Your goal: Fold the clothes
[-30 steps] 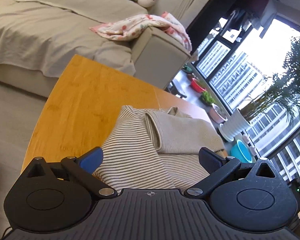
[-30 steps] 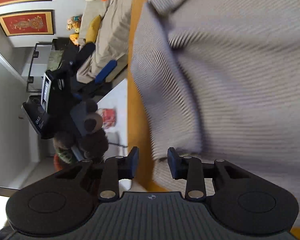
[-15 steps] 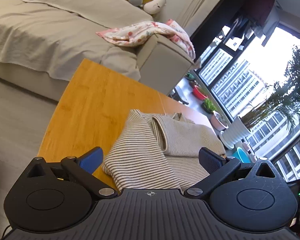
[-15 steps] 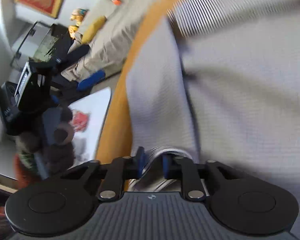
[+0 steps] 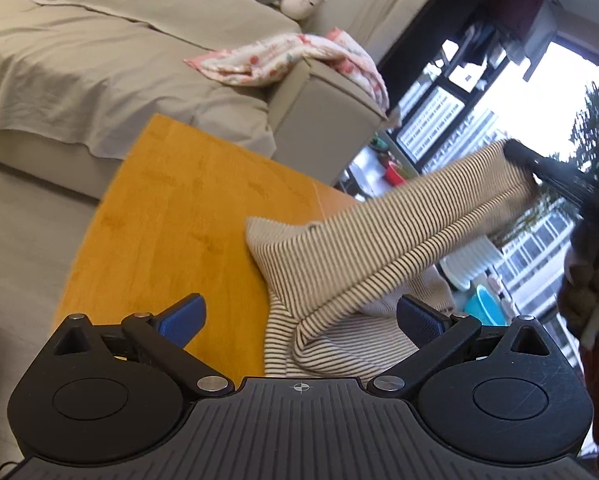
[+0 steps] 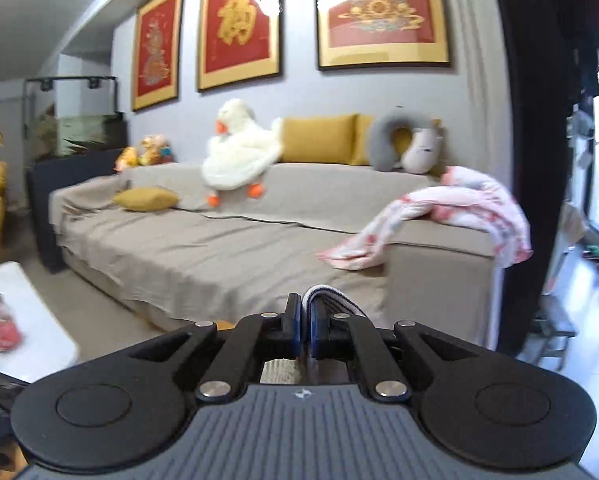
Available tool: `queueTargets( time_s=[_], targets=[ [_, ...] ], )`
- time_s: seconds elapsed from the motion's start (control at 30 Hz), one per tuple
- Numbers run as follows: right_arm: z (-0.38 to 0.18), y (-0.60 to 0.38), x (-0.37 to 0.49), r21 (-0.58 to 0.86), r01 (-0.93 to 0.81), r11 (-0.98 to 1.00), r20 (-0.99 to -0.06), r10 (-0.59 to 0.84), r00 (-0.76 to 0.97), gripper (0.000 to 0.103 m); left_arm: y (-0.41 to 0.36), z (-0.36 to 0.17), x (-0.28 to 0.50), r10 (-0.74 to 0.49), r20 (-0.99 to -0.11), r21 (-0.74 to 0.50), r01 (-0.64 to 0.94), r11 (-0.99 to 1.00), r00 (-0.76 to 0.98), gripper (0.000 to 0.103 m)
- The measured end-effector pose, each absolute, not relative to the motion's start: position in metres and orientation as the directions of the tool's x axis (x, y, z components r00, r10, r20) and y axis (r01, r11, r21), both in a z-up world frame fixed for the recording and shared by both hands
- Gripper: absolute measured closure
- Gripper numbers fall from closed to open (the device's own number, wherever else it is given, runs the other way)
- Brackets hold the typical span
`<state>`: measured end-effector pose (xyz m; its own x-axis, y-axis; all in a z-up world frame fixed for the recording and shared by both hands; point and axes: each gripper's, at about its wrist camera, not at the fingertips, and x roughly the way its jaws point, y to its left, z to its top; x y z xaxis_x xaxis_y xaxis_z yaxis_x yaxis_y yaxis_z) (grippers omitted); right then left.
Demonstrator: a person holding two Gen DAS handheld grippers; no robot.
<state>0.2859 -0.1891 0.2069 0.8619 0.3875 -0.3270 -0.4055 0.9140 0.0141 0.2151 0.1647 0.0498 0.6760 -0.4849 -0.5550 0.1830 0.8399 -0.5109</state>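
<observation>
Looking along the left hand-held gripper (image 5: 299, 318), its two blue-padded fingers (image 5: 183, 316) stand spread wide with nothing between them, poised over the near edge of the wooden counter (image 5: 171, 208). The striped garment (image 5: 339, 264) lies on the counter's right part, and one long section of it is pulled up and to the right, off the surface, its far end pinched by the right hand-held gripper (image 5: 517, 156) seen in front of the bright window. Behind the counter stands a grey-covered sofa (image 5: 79, 64) with a pink patterned blanket (image 5: 299, 56) draped over its arm.

From the right wrist view, the right hand-held gripper (image 6: 305, 322) has its fingers pressed together on a folded edge of the striped garment (image 6: 323, 294), a small loop of cloth showing just above the pads. Beyond it the sofa (image 6: 219, 248) carries a white plush duck (image 6: 239, 152), yellow cushions (image 6: 319, 138) and the pink patterned blanket (image 6: 459, 216); three red framed pictures (image 6: 379, 12) hang on the wall.
</observation>
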Motion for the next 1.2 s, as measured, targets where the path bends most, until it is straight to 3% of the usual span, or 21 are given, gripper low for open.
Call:
queueTargets(
  time_s=[0.13,0.4,0.63,0.77,0.9,1.07,1.2],
  targets=[
    [0.170,-0.219,0.303,0.015,-0.335,0.942,-0.392,0.313,0.865,0.099,0.137,0.048,0.228,-0.513,-0.570,-0.482,0.245,0.841,0.641,0.000],
    [0.055,-0.259,0.314,0.077,-0.216,0.973,-0.639,0.215,0.739,0.097,0.079,0.056,0.238,-0.573,-0.561,-0.395,0.415,0.819,0.597,0.000],
    [0.042,-0.265,0.293,0.089,-0.212,0.973,-0.622,0.220,0.751,0.096,0.067,0.040,0.261,-0.549,-0.585,-0.380,0.395,0.836,0.597,0.000],
    [0.062,-0.265,0.291,0.211,-0.208,0.955,-0.576,0.293,0.763,0.098,0.067,0.033,0.265,-0.558,-0.585,-0.391,0.399,0.829,0.588,0.000],
    [0.117,-0.243,0.290,0.294,-0.299,0.908,-0.466,0.410,0.784,0.099,0.065,0.041,0.238,-0.576,-0.556,-0.334,0.474,0.815,0.599,0.000],
    [0.209,-0.186,0.285,0.259,-0.490,0.833,-0.282,0.550,0.786,0.099,0.053,0.042,0.219,-0.470,-0.572,-0.188,0.449,0.873,0.672,0.000],
    [0.268,-0.151,0.264,0.160,-0.601,0.783,-0.131,0.620,0.773,0.103,0.061,0.036,0.222,-0.393,-0.596,-0.170,0.368,0.914,0.700,0.000]
  ],
)
